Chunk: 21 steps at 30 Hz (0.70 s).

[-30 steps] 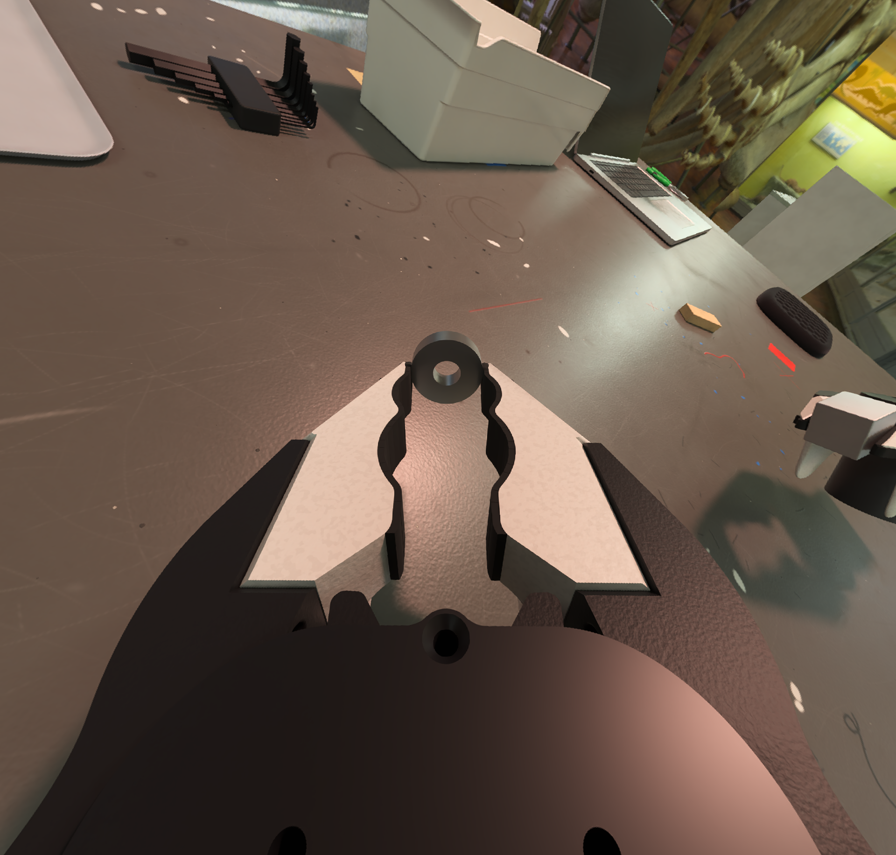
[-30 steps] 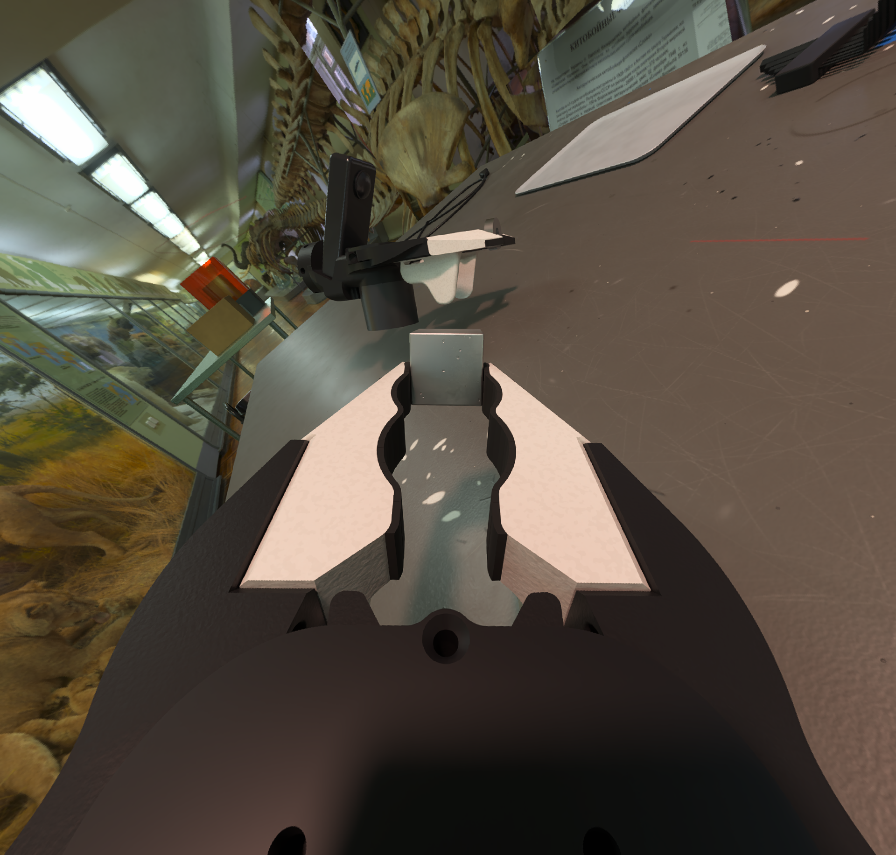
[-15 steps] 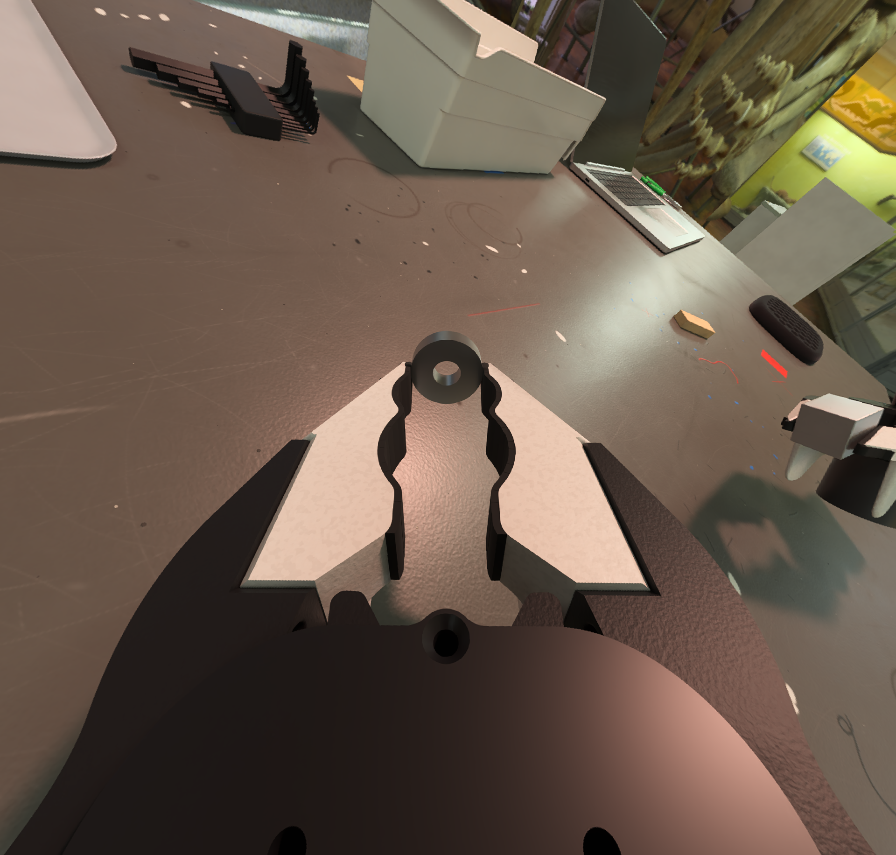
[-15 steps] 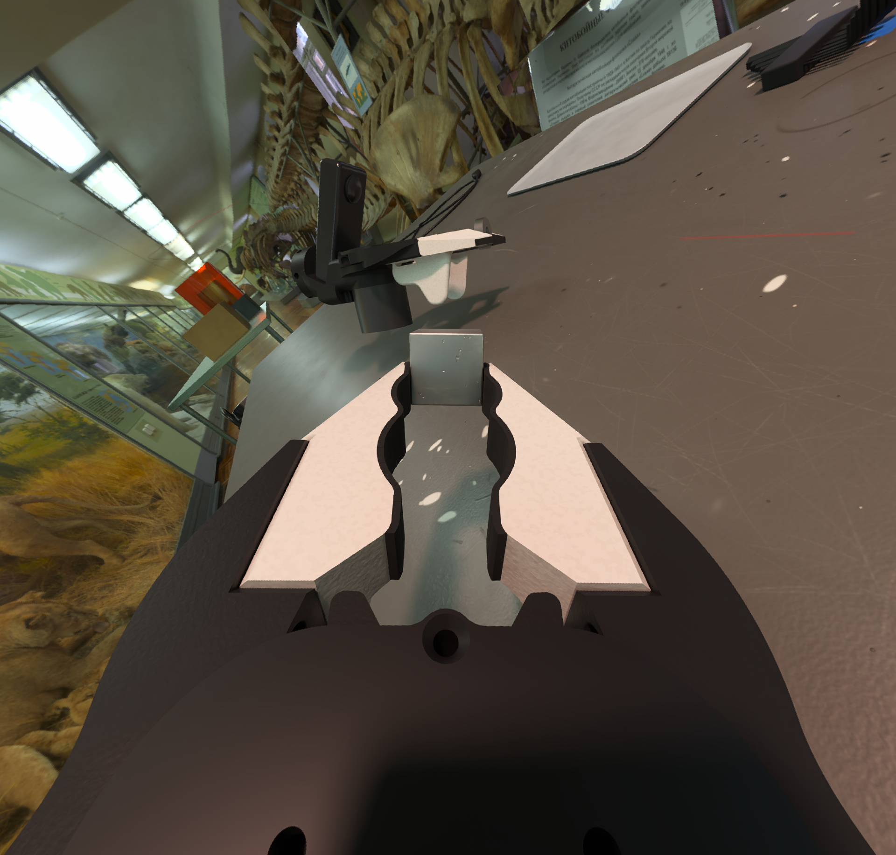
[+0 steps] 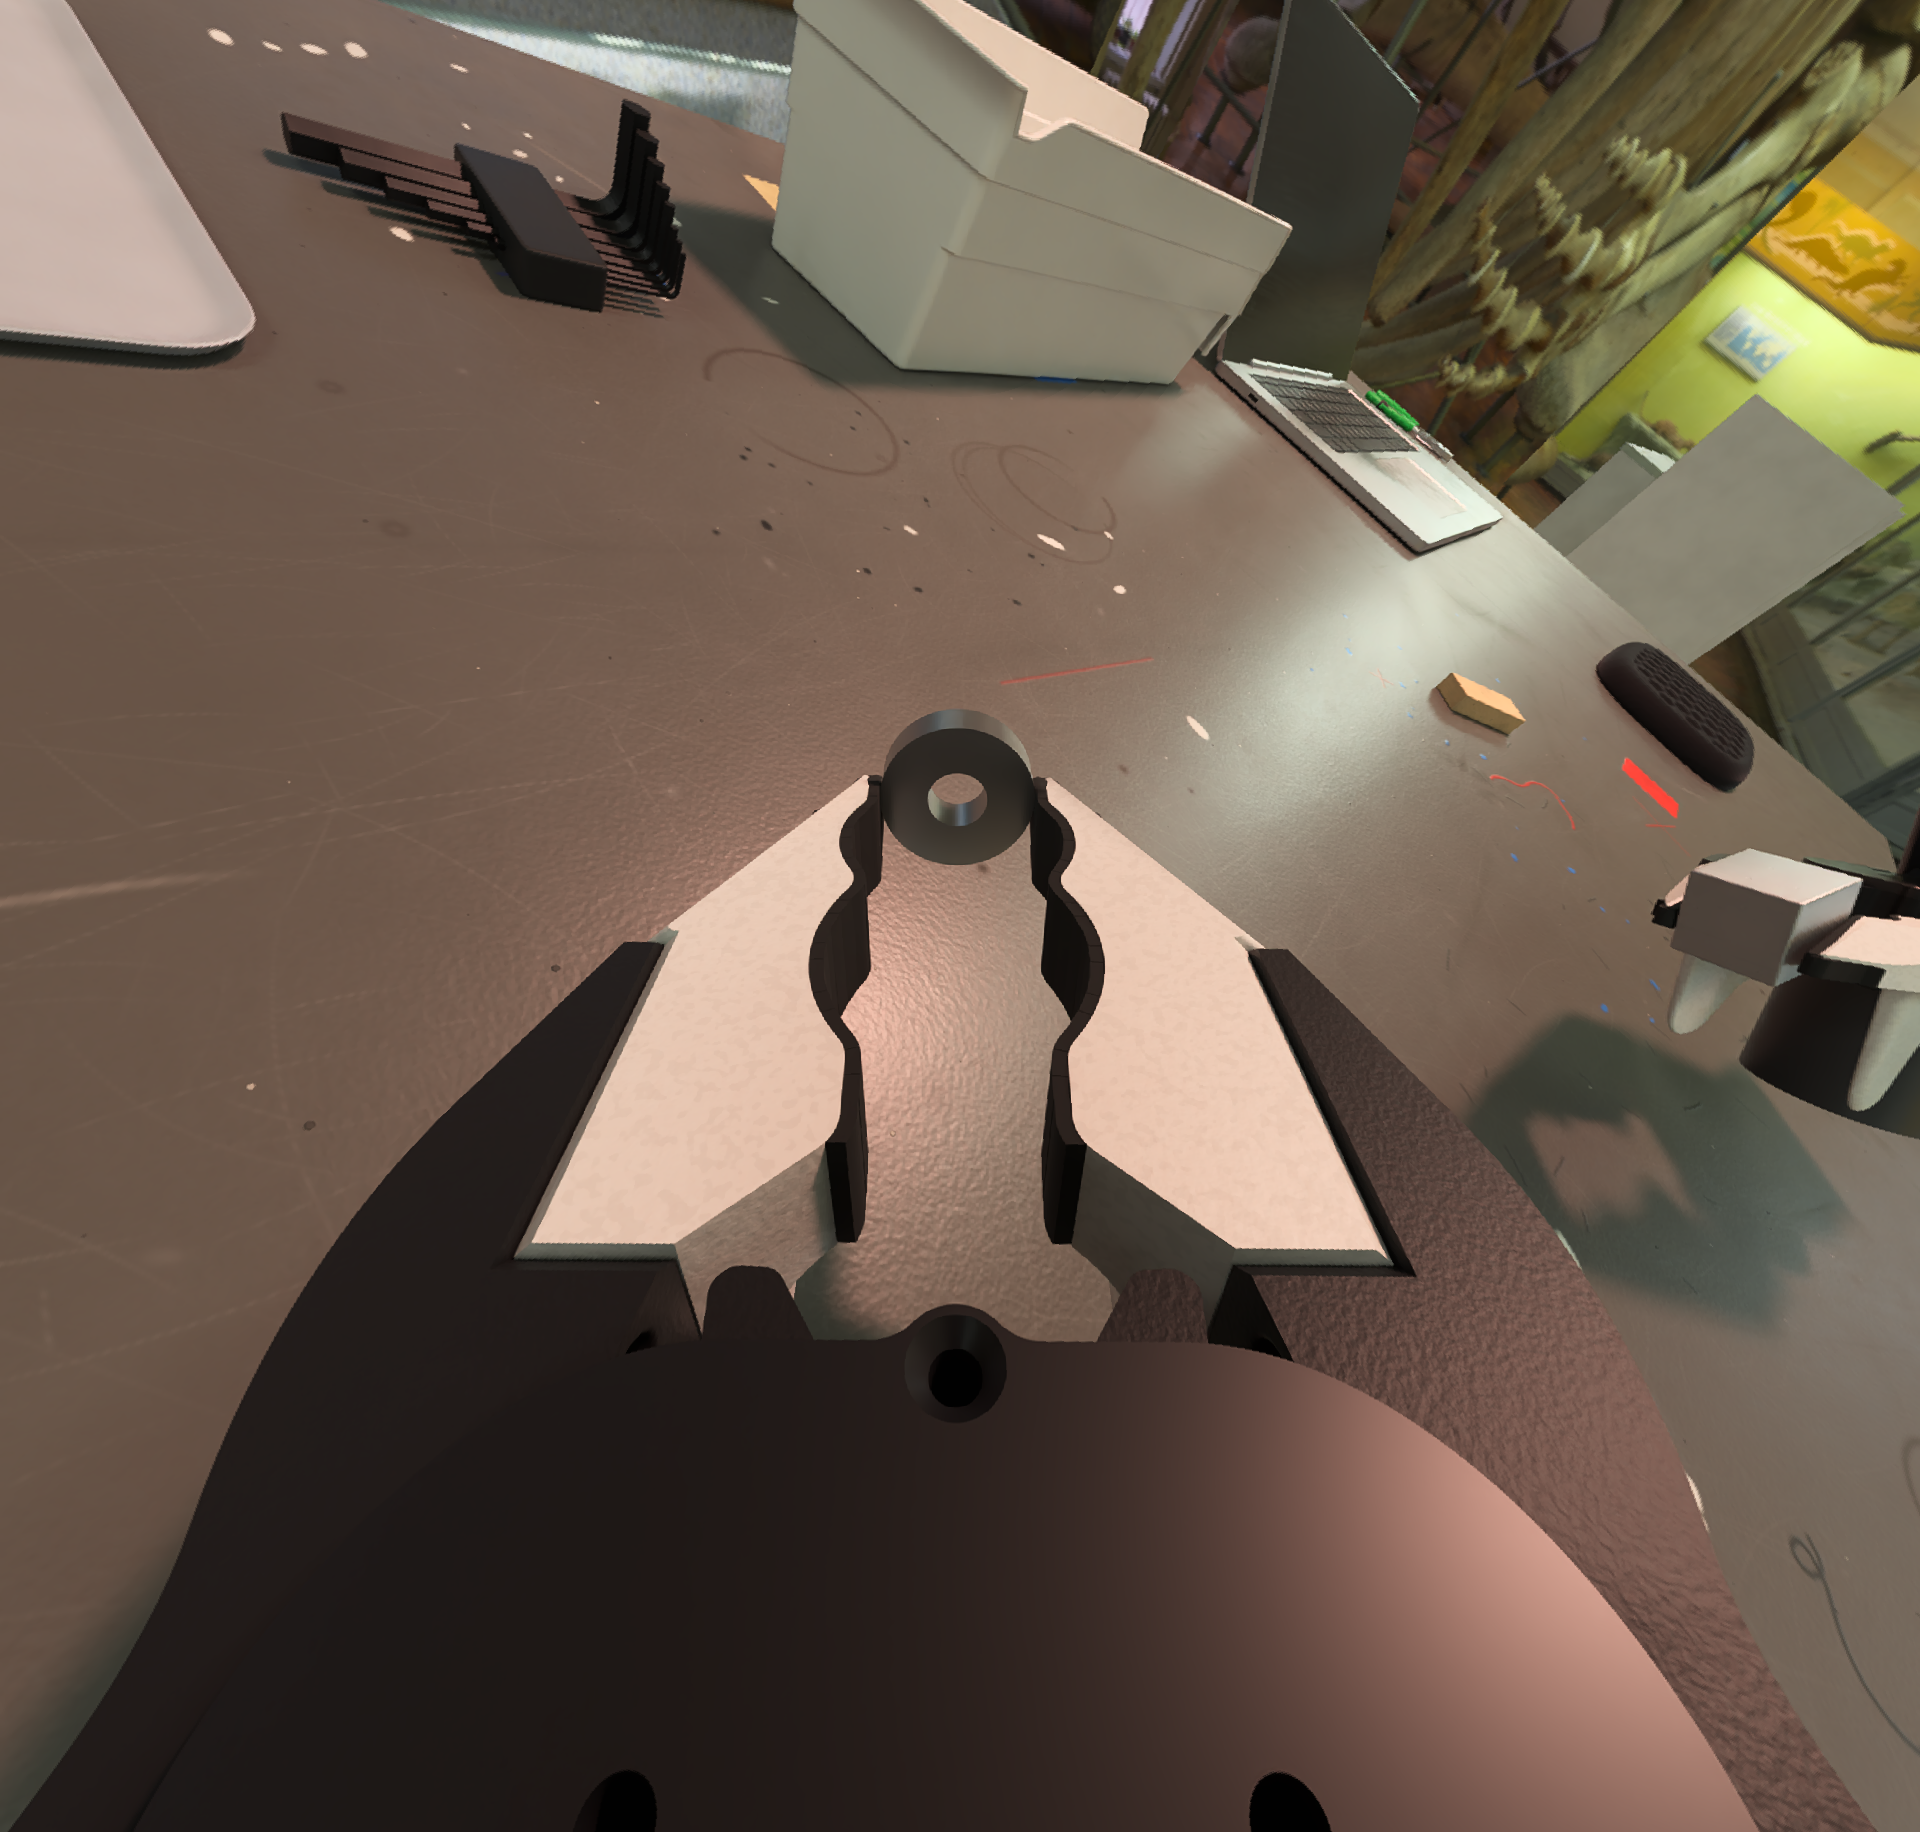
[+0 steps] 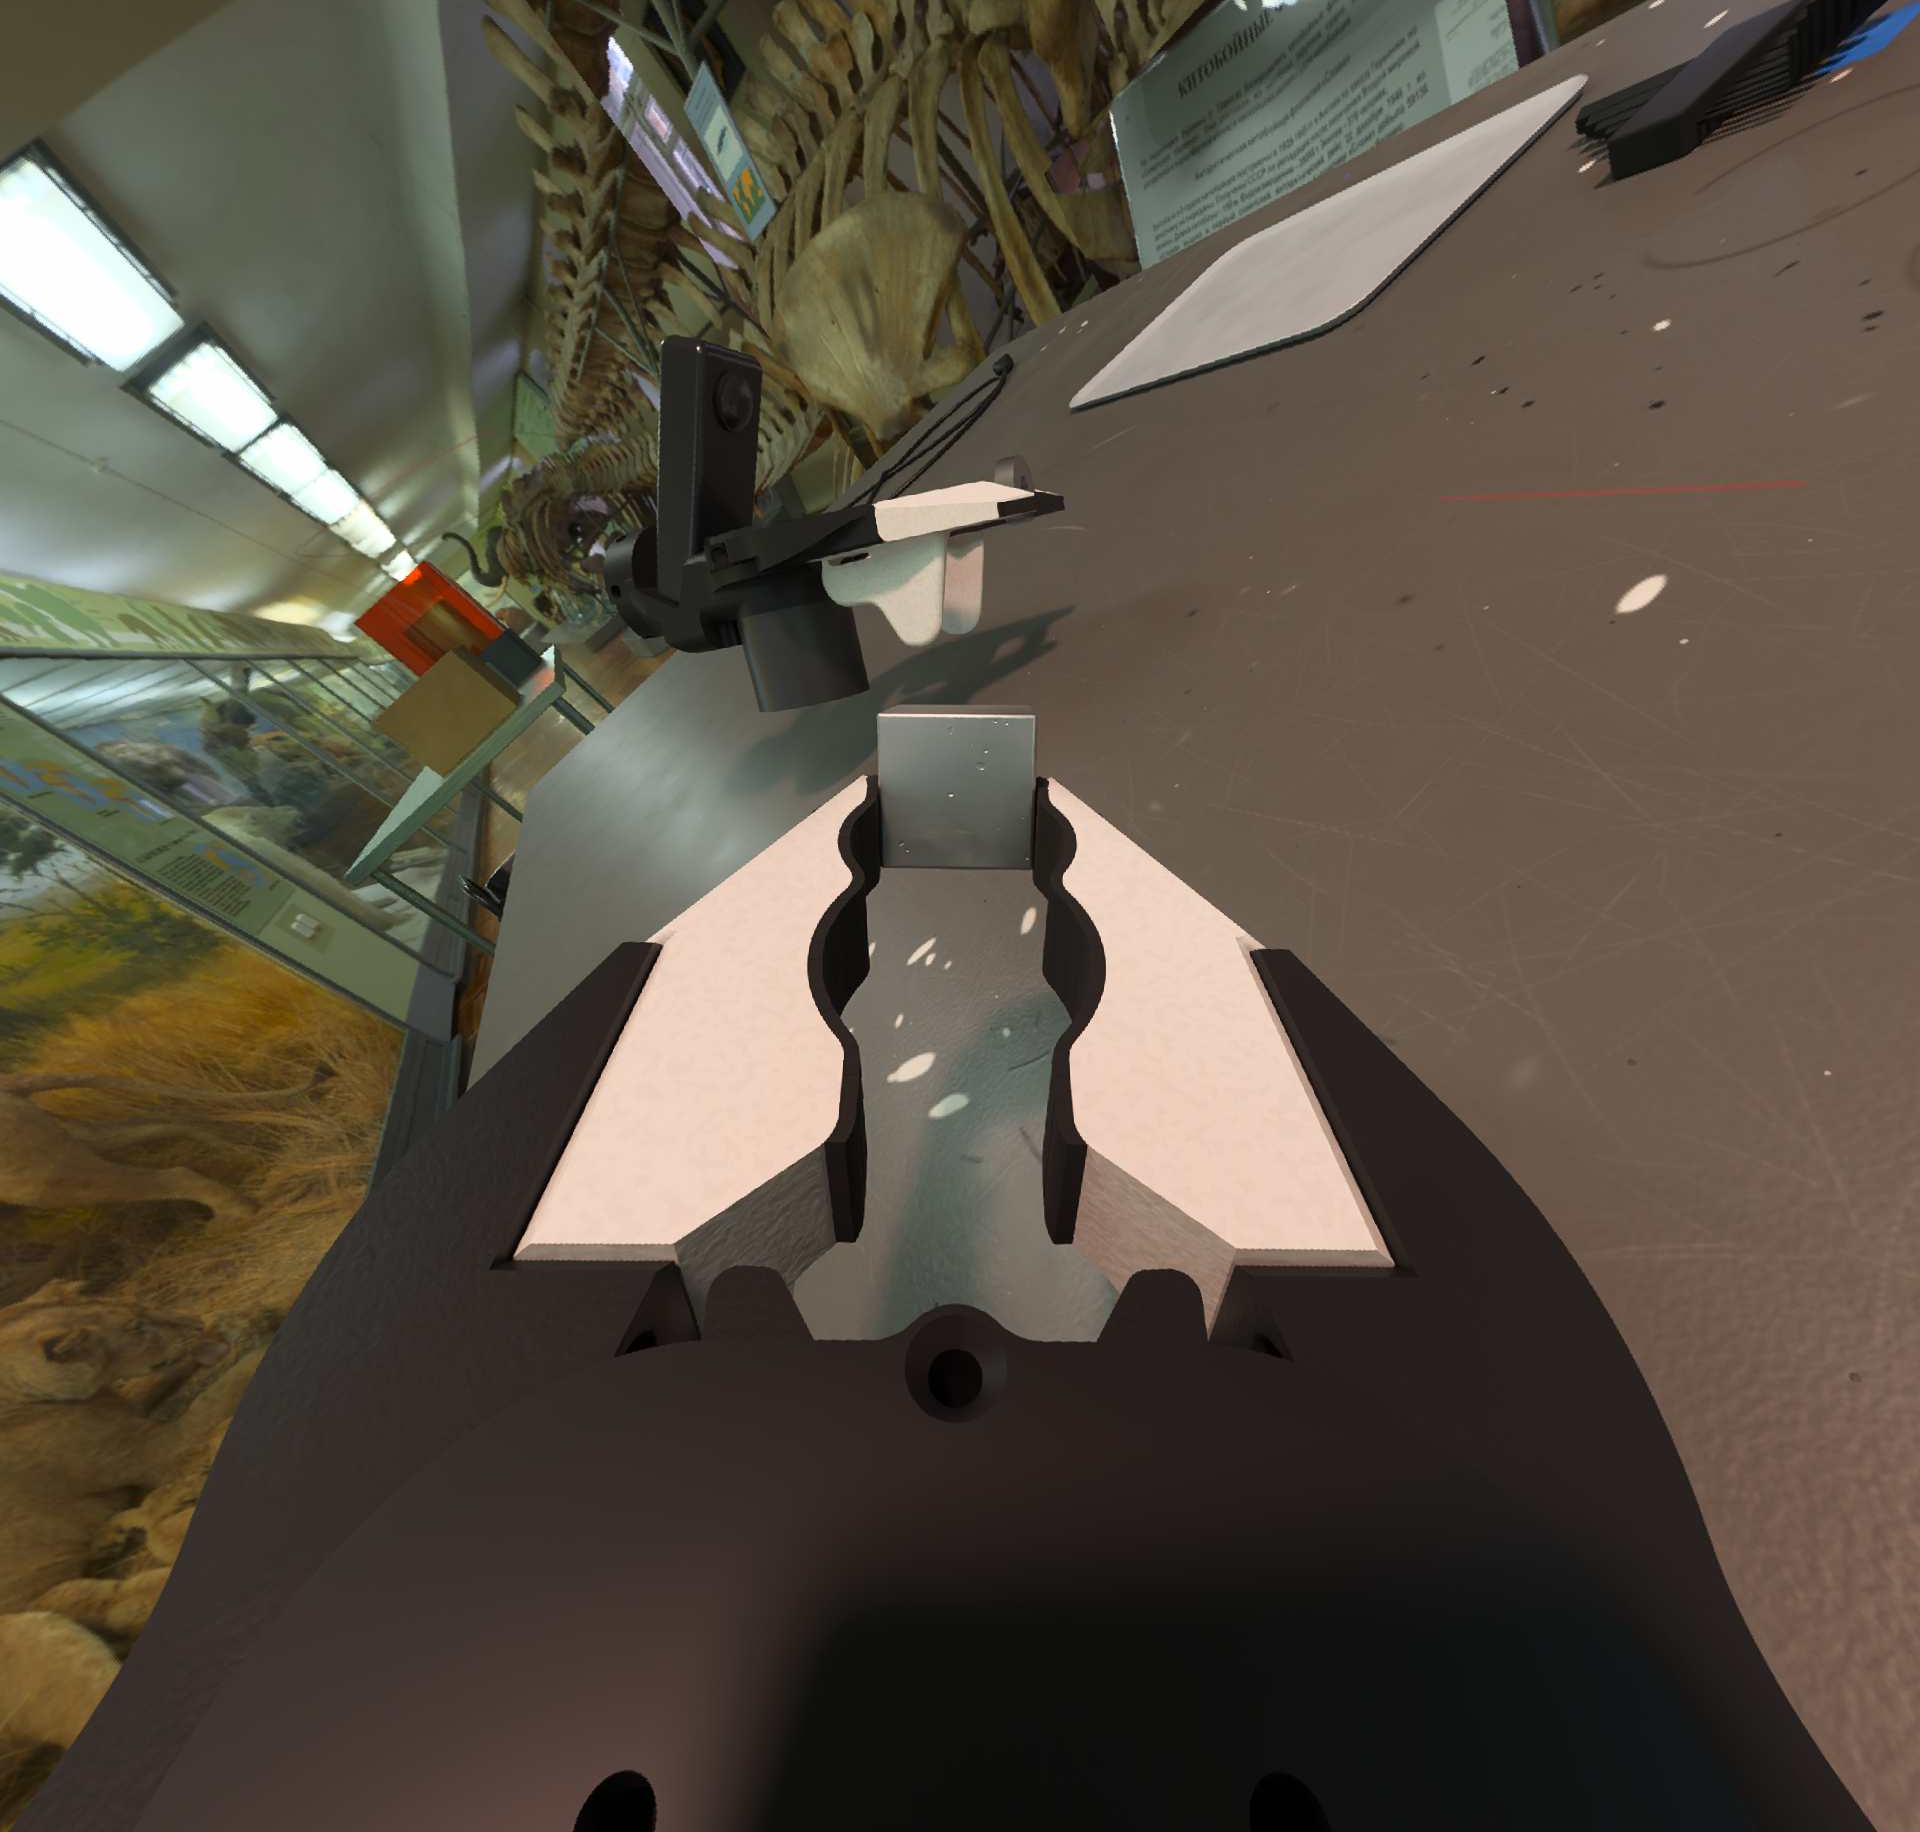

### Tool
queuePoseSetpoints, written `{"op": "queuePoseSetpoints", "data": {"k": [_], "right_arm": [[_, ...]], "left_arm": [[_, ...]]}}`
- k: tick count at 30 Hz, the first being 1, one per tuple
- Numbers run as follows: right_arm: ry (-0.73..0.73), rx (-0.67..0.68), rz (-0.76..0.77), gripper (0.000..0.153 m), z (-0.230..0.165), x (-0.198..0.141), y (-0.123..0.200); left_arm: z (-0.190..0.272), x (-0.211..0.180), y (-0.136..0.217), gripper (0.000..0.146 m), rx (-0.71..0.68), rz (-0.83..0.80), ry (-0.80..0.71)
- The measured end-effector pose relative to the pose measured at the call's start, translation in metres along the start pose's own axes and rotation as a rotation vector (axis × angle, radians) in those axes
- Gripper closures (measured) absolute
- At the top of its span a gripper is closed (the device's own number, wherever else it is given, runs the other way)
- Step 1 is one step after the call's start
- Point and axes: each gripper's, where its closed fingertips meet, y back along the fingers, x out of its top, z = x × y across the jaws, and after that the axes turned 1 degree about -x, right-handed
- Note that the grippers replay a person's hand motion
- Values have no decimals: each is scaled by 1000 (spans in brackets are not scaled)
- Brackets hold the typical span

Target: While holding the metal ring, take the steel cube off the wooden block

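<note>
My left gripper (image 5: 956,795) is shut on the metal ring (image 5: 956,803), a dark grey washer held upright at the fingertips above the table. My right gripper (image 6: 956,795) is shut on the steel cube (image 6: 956,790), held in the air. In the left wrist view the cube (image 5: 1756,909) shows at the right edge in the right gripper, above its shadow. The wooden block (image 5: 1481,707), small and tan, lies alone on the table beyond it, apart from the cube. The left gripper (image 6: 1003,515) also shows farther off in the right wrist view.
A white bin (image 5: 997,224) stands at the back, with a black hex key set (image 5: 520,213) to its left and a white pad (image 5: 94,193) at the far left. An open laptop (image 5: 1361,442) and a black oval object (image 5: 1673,728) sit near the right table edge.
Both grippers keep their hold. In the left wrist view the right gripper with the cube has drifted slightly left. Otherwise the views shift only a little.
</note>
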Motion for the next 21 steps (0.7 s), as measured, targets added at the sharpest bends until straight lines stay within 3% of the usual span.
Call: {"op": "queuePoseSetpoints", "data": {"k": [21], "right_arm": [[-4,-10,-9,124,2,-1,-1]], "left_arm": [[0,1,0,118,-3,7,3]]}}
